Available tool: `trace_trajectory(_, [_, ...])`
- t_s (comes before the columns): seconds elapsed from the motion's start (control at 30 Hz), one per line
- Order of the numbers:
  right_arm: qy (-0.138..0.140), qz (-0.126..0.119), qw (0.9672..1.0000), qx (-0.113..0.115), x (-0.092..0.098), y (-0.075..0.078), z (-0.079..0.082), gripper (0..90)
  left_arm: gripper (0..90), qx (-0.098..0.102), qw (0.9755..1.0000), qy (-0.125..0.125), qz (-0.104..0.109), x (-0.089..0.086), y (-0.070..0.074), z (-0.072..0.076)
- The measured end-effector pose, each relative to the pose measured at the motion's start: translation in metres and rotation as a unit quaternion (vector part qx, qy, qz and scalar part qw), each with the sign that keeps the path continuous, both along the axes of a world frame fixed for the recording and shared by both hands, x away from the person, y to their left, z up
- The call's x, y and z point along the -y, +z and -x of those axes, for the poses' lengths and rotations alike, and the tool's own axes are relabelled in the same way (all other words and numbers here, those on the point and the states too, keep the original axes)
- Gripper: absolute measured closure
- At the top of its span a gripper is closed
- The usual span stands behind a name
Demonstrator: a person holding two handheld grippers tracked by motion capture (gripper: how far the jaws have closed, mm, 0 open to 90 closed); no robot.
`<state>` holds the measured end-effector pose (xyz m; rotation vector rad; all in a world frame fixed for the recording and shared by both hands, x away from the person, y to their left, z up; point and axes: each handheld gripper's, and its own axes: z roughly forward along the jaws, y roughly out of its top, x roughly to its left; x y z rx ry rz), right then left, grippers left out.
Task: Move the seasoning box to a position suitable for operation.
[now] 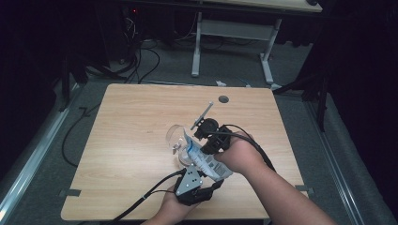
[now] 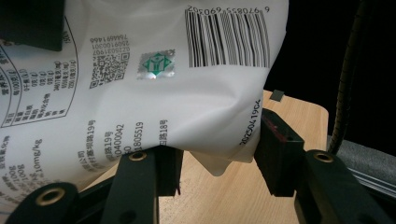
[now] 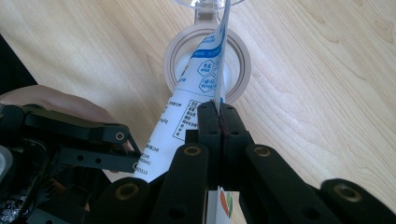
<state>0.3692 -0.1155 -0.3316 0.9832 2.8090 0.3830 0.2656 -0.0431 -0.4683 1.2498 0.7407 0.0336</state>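
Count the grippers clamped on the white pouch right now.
2. The right gripper pinches the white pouch along its edge above the jar; the left gripper presses on the pouch's bottom corner, nearer the person.

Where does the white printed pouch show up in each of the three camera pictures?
High view: white pouch at centre, between both grippers, tipped toward the clear jar.
Left gripper view: white pouch across the upper left, barcode up.
Right gripper view: white pouch at centre, running up into the jar's mouth.
Shared landmark: wooden table.
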Motion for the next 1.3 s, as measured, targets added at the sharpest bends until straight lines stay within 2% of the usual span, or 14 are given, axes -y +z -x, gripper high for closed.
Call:
trace_trajectory(0.23, [-0.001,0.000,1.0000,0.003,0.0009,0.0025,-0.0009,90.0,55.9,0.000,1.0000,0.002,0.006,0.0017,0.0025,-0.0019])
trace_trajectory(1.3, [-0.006,-0.009,0.9999,0.004,0.0050,0.0008,-0.0069,89.9,56.6,0.000,1.0000,0.001,0.005,0.0014,0.0023,-0.0066])
